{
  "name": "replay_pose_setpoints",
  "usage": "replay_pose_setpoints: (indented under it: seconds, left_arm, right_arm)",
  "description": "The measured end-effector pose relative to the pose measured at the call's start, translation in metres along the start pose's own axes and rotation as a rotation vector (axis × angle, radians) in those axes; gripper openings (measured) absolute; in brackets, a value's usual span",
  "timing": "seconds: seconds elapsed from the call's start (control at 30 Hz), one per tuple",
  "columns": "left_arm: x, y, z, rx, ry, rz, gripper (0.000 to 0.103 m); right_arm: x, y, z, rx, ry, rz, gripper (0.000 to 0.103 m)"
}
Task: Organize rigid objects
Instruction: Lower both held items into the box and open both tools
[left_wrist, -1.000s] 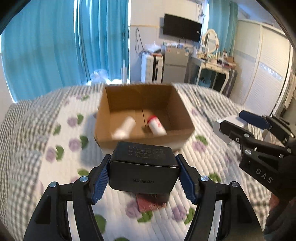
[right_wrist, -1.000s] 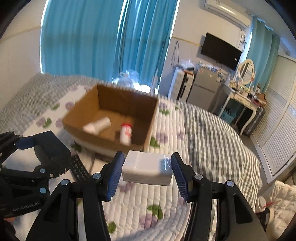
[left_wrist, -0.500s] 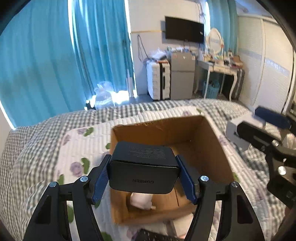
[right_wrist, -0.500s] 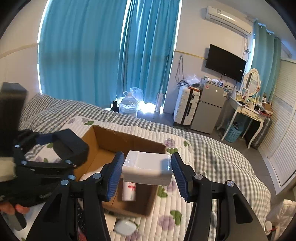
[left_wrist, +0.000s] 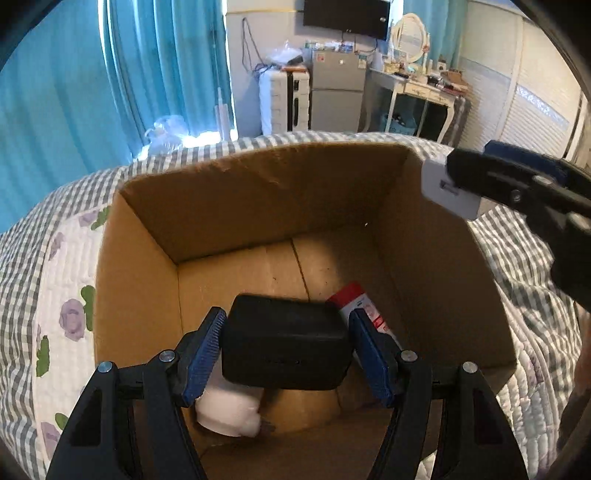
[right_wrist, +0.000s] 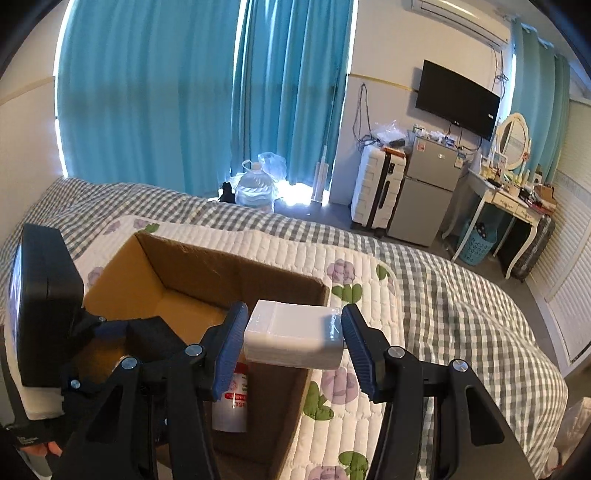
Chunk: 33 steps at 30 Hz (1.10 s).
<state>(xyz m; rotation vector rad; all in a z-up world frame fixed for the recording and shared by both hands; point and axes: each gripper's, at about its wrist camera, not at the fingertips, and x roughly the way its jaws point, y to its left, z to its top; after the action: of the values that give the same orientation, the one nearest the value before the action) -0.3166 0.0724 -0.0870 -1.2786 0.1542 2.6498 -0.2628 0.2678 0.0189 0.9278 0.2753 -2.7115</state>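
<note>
My left gripper (left_wrist: 286, 345) is shut on a black charger block (left_wrist: 285, 343) and holds it inside the open cardboard box (left_wrist: 266, 192), above its floor. A white bottle with a red cap (left_wrist: 364, 306) and a white tube (left_wrist: 229, 413) lie on the box floor. My right gripper (right_wrist: 293, 336) is shut on a white rectangular block (right_wrist: 293, 332) and holds it above the box's right wall (right_wrist: 258, 280). The right gripper also shows in the left wrist view (left_wrist: 517, 184), at the upper right above the box edge.
The box sits on a bed with a flowered white quilt (right_wrist: 365, 280) over a grey checked cover (right_wrist: 461, 306). Beyond the bed are blue curtains (right_wrist: 166, 92), a white suitcase (right_wrist: 376, 184), a small fridge (right_wrist: 424, 192) and a dressing table (right_wrist: 506, 192).
Both grippers have moved forward to the box. The left one has gone down into the box with the black charger block. The right one has come over the box's right wall.
</note>
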Motion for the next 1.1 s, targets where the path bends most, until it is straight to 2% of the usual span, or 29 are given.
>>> replay_pose_setpoints:
  seconds: [0.07, 0.4, 0.63, 0.73, 0.87, 0.93, 0.97, 1.1]
  left_arm:
    - [-0.01, 0.001, 0.001, -0.013, -0.032, 0.028, 0.078]
    - [-0.067, 0.033, 0.022, -0.005, -0.134, 0.078, 0.078]
    - [-0.061, 0.062, 0.027, -0.03, -0.14, 0.113, 0.078]
    - [-0.054, 0.07, 0.025, -0.039, -0.137, 0.106, 0.078]
    - [-0.044, 0.072, 0.021, -0.035, -0.136, 0.096, 0.078]
    - [-0.043, 0.071, 0.017, -0.035, -0.136, 0.101, 0.078]
    - [-0.043, 0.071, 0.016, -0.035, -0.132, 0.105, 0.08]
    - [-0.054, 0.068, 0.01, -0.048, -0.124, 0.102, 0.085]
  right_arm:
    - [-0.001, -0.004, -0.002, 0.01, 0.003, 0.004, 0.052]
    - [-0.02, 0.009, 0.007, 0.019, -0.022, 0.046, 0.052]
    - [0.035, 0.037, 0.011, -0.009, 0.076, 0.103, 0.052]
    - [0.06, 0.043, 0.007, -0.004, 0.114, 0.105, 0.053]
    - [0.073, 0.046, 0.001, -0.006, 0.138, 0.119, 0.053]
    - [0.073, 0.047, -0.001, -0.015, 0.136, 0.131, 0.062]
    - [0.07, 0.046, -0.002, -0.015, 0.127, 0.132, 0.072]
    - [0.044, 0.036, 0.0, 0.016, 0.087, 0.107, 0.074]
